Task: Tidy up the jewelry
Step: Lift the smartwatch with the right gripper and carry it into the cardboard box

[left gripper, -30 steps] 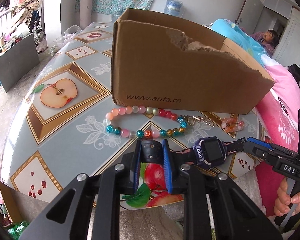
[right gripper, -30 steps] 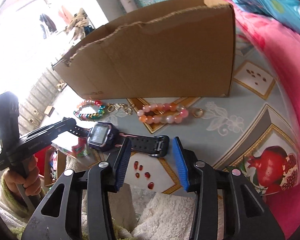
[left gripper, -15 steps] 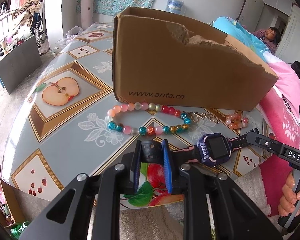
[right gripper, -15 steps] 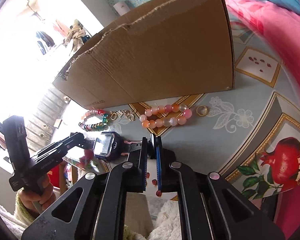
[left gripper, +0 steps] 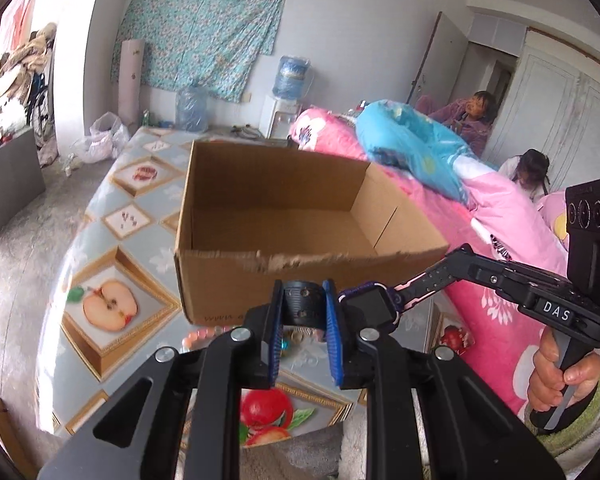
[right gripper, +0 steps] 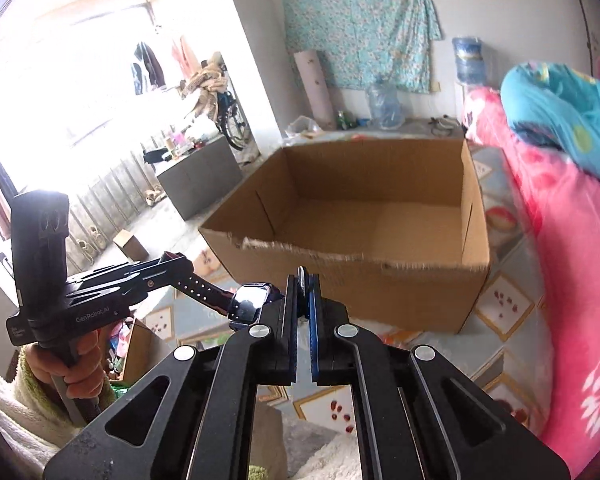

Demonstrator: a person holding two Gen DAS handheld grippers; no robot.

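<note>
Both grippers have come up off the fruit-print tablecloth (left gripper: 112, 216) since a second ago, and now I'm looking down into the open brown cardboard box (left gripper: 284, 216) instead of at its side wall. My right gripper (right gripper: 302, 280), spread a moment back, has pressed nearly together on one end of the strap of the dark purple smartwatch with black strap (left gripper: 370, 306). My left gripper (left gripper: 303, 306) is pinching the other end, the perforated black band sitting squarely between its blue pads.

So the watch hangs stretched between the two claws — its square face sits just right of my left fingertips and just left of my right ones, up in the air in front of the box's torn near rim, not yet over the opening.

Down below, the string of pink and teal beads (left gripper: 204, 334) is still on the cloth by the box's front wall — mostly hidden behind my left claw.
</note>
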